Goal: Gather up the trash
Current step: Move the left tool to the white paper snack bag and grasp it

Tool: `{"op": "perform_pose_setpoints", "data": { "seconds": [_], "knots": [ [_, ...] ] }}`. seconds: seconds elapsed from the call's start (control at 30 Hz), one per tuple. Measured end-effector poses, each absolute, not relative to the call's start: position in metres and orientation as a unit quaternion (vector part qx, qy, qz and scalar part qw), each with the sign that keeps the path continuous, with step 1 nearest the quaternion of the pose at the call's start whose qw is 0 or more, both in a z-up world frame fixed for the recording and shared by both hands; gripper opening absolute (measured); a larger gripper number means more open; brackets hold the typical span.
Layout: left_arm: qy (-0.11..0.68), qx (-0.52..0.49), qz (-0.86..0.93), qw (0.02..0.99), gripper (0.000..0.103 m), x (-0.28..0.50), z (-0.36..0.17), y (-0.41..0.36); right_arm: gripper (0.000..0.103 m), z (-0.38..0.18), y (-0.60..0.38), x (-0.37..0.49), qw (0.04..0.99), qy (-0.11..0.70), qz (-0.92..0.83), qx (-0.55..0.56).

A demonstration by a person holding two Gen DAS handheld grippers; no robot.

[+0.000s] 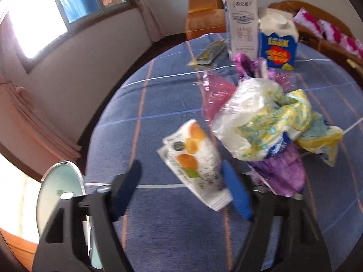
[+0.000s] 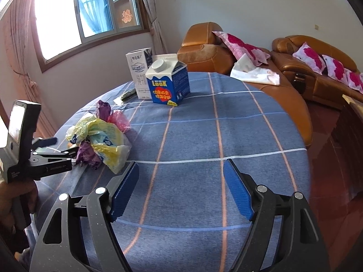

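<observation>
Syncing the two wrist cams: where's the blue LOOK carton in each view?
Left wrist: blue LOOK carton stands upper right of centre, at the far edge of the table, right of the tall white carton.
Right wrist: blue LOOK carton stands upper centre-left, at the far side of the table.
Shared landmark: the tall white carton, directly beside it in both.

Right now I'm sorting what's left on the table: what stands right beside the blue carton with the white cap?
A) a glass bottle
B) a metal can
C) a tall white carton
C: the tall white carton stands upright beside the blue carton in both views.
</observation>
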State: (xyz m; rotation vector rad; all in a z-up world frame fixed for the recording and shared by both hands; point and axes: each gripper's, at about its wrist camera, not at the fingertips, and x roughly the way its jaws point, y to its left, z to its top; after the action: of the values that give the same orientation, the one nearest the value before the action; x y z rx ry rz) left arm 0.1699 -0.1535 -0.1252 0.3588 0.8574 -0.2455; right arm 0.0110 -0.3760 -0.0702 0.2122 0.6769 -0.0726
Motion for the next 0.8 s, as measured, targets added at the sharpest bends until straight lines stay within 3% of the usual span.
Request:
{"op": "perform_pose_setpoints", "data": {
  "seconds": [0.03, 0.13, 0.4, 0.43, 0.57, 0.67, 0.8],
  "knots": [
    [0.416, 0.172, -0.131, 0.883, 0.037, 0.168, -0.126, -0.153, 0.076, -0.070, -0.374, 0.012, 0.937, 0.331, -0.033, 0.105],
    [0.415, 0.163, -0.154, 0.882, 0.029, 0.158, -0.126, -0.146, 0.076, -0.067, -0.367, 0.015, 0.938, 0.330, -0.026, 0.102],
    [0.399, 0.125, -0.165, 0.893, 0.022, 0.132, -0.110, -0.101, 0.076, -0.066, -0.347, 0.032, 0.935, 0.341, -0.012, 0.093],
    [0.395, 0.123, -0.166, 0.895, 0.014, 0.131, -0.108, -0.098, 0.076, -0.067, -0.345, 0.035, 0.935, 0.343, -0.009, 0.093],
    [0.387, 0.121, -0.167, 0.899, 0.006, 0.120, -0.102, -0.084, 0.075, -0.072, -0.337, 0.049, 0.930, 0.356, 0.002, 0.093],
    [0.394, 0.112, -0.165, 0.897, 0.005, 0.123, -0.108, -0.079, 0.068, -0.076, -0.333, 0.057, 0.925, 0.368, 0.010, 0.094],
    [0.397, 0.111, -0.168, 0.896, 0.005, 0.129, -0.114, -0.081, 0.068, -0.078, -0.330, 0.060, 0.922, 0.375, 0.013, 0.094]
  ]
}}
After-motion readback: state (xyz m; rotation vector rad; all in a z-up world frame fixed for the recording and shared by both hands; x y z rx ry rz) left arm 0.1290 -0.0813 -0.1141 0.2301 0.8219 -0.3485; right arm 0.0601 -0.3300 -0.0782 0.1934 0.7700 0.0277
